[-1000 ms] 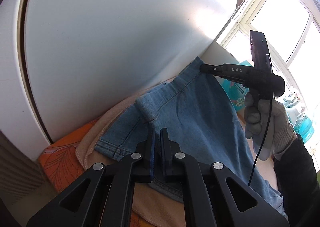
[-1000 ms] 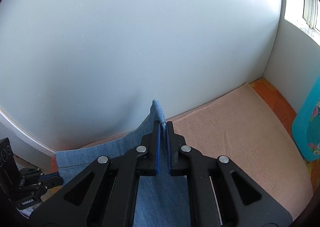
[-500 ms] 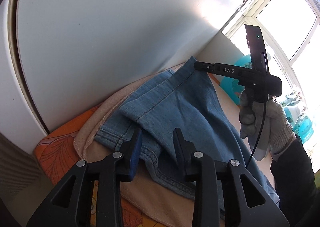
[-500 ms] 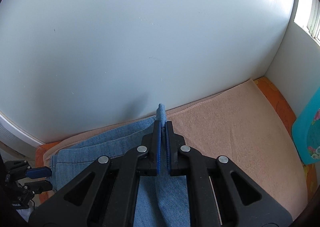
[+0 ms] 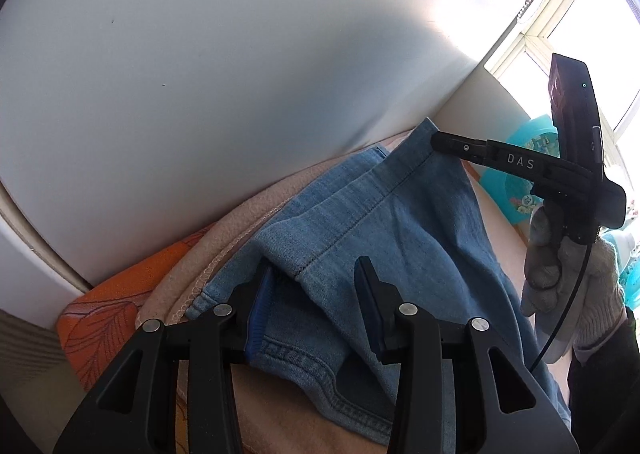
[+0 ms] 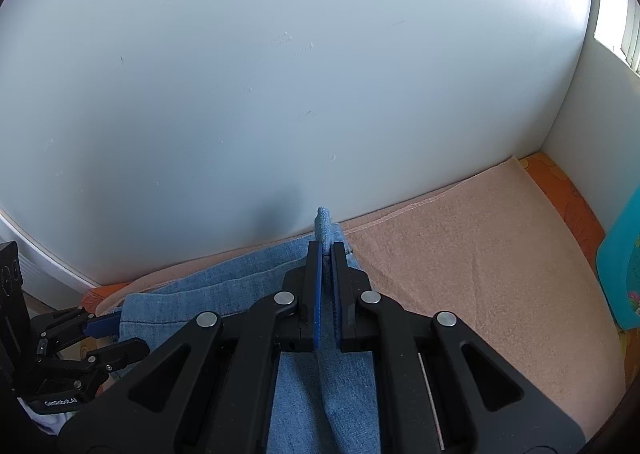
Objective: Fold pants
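Note:
Light blue denim pants lie folded over on a peach towel by the white wall. My left gripper hovers low over their left edge with its jaws opening. A fold of denim lies between the pads, and they do not press on it. My right gripper is shut on a hem corner of the pants, holding it a little above the towel near the wall. In the left wrist view the right gripper pinches that corner, held by a gloved hand. In the right wrist view the left gripper shows at the lower left.
The white wall rises right behind the pants, with a side wall at the right. The peach towel lies over an orange leaf-print sheet. A teal object stands at the far right, below a bright window.
My left gripper went from shut on the denim to open and let the fold drop onto the towel. The right gripper sank with the hem corner, so more denim lies flat.

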{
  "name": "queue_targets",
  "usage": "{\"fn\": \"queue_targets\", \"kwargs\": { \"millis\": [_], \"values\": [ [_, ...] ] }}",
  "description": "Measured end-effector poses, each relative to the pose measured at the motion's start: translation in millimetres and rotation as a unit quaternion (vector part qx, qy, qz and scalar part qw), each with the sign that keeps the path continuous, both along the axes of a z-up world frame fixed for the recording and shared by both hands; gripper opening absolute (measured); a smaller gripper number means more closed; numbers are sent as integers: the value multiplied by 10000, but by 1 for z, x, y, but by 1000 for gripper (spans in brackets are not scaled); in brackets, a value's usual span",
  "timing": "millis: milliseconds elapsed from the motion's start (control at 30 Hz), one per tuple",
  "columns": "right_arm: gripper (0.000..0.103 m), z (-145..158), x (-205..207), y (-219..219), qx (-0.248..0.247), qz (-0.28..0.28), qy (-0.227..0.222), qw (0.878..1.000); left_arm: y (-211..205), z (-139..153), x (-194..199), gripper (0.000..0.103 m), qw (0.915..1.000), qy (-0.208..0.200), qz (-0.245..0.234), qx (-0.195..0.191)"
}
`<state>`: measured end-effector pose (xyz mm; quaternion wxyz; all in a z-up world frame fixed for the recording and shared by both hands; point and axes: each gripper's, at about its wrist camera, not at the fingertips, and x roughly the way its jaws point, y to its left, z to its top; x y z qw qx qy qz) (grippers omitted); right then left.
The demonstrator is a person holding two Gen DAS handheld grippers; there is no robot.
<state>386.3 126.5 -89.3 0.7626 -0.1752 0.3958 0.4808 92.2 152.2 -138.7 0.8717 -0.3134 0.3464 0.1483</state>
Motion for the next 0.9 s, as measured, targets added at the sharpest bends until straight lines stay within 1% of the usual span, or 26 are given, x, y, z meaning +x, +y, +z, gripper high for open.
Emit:
{"fn": "queue_targets", "kwargs": {
  "millis": [33,67,100,133,200,267,367,467,533,600,667,700,800,900],
  "values": [
    [5,0,1,-1,13,-10,1,10000,1,0,-1,39,10000,-67,56,17],
    [5,1,1,-2,15,-17,4,10000,1,2,-3,34,9999,-123,80,81],
    [5,1,1,-2,10,-26,-4,10000,0,5,-4,14,9996,-196,97,178],
    [5,0,3,-3,3,-38,-28,10000,-1,7,-3,9,9993,-240,73,270],
    [5,4,-1,-4,-12,-56,-118,9999,-5,10,-2,7,9986,-317,-29,410],
    [5,12,-6,-7,-33,-79,-267,9996,-7,15,-3,6,9978,-466,-83,468],
    [5,33,-14,-12,-75,-215,-629,9978,-5,25,-12,6,9963,-715,-92,478],
    [4,59,-24,-11,-71,-164,-973,9951,-3,41,-23,6,9937,-989,-53,523],
    [4,73,-30,-3,-47,-116,-1141,9934,-1,51,-30,6,9916,-1136,-41,612],
    [4,80,-36,3,-8,-53,-1215,9926,-1,59,-36,6,9895,-1216,-20,775],
    [4,78,-38,12,-53,-49,-1287,9917,1,62,-38,6,9882,-1200,-9,950],
    [4,73,-36,16,-95,-71,-1259,9920,2,61,-39,6,9885,-1157,-7,978],
    [4,52,-27,25,-179,-91,-1027,9945,9,51,-40,6,9909,-1014,-7,880],
    [4,29,-22,31,-334,-100,-897,9954,12,42,-39,6,9927,-869,-7,835]
  ]
}}
